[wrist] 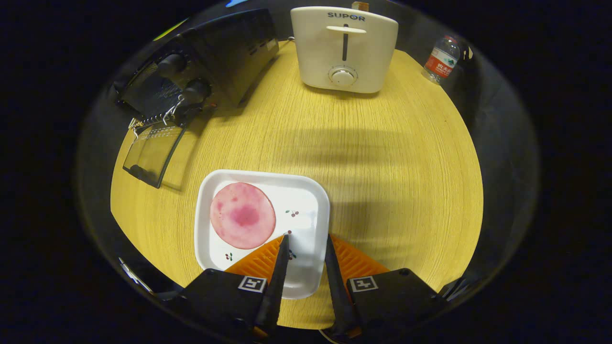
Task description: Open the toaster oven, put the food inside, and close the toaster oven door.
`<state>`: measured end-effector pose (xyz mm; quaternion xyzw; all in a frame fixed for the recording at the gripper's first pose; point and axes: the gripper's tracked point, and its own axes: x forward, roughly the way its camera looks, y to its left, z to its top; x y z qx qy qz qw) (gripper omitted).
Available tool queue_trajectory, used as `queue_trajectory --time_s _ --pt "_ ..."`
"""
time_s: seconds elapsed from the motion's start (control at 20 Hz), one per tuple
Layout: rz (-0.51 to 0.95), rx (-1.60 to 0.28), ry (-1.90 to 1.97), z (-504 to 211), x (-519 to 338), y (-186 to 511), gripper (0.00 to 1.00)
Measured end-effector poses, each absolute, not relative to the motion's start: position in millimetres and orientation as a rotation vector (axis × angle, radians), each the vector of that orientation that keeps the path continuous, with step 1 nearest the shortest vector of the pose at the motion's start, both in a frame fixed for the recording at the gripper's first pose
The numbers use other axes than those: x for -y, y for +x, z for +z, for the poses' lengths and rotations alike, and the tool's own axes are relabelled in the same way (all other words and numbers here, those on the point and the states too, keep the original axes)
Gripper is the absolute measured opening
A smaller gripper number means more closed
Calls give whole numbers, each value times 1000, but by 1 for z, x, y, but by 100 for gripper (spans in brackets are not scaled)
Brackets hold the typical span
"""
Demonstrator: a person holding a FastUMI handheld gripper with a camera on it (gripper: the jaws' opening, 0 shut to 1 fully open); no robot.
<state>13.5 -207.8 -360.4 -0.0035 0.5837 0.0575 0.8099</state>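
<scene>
Fingers parted over the plate, toaster oven open at upper left.

The gripper (307, 236) hangs with its fingers apart and holding nothing, tips over the white square plate (306, 191) on the wooden counter (382, 157). A round pink ham slice (242, 215) lies on the plate, just left of the fingertips. The black toaster oven (205, 67) has its glass door (153, 153) dropped open; a white toaster (344, 48) and a water bottle (441, 59) stand at the top.
</scene>
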Motion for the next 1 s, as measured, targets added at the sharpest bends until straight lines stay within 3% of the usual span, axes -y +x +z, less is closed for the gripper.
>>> queue_trajectory --time_s 0.3,0.45,0.65,1.0 --pt "87 -1298 13 -365 212 14 49" --pt "64 -1330 108 -358 219 15 14" --pt "89 -1295 170 -355 221 14 2" --pt "67 -1244 410 -352 211 5 2"
